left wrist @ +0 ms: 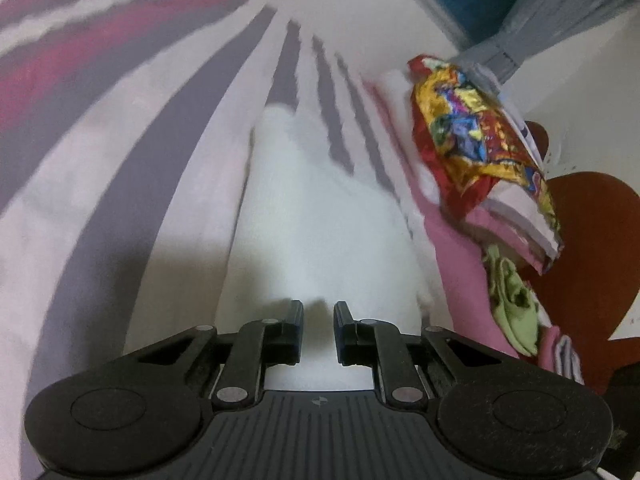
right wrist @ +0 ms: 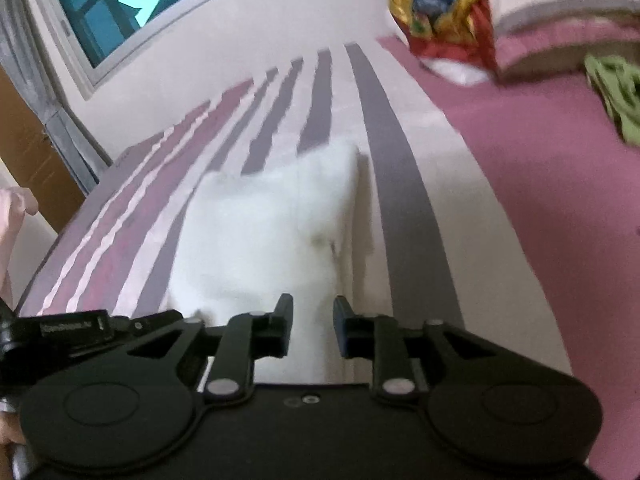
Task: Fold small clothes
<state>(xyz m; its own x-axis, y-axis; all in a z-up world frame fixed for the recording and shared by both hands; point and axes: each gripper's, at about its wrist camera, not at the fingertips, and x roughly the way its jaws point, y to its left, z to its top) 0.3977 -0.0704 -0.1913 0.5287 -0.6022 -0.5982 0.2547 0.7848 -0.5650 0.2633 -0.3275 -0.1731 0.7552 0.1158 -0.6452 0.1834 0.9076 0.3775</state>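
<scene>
A small white garment [left wrist: 320,208] lies flat on the striped bedsheet [left wrist: 120,168], its near edge under my left gripper [left wrist: 318,320]. The left jaws stand a little apart with white cloth showing in the gap; I cannot tell if they pinch it. In the right wrist view the same white garment [right wrist: 264,232] lies ahead of my right gripper [right wrist: 313,316], whose jaws are also a little apart over its near right part. The left gripper's body [right wrist: 76,332] shows at the left edge there.
A pile of colourful printed cloth and folded pink and white bedding [left wrist: 480,152] sits to the right, also in the right wrist view [right wrist: 480,12]. A green garment [left wrist: 512,300] lies near it. A window [right wrist: 132,4] and a wooden door [right wrist: 28,152] stand beyond the bed.
</scene>
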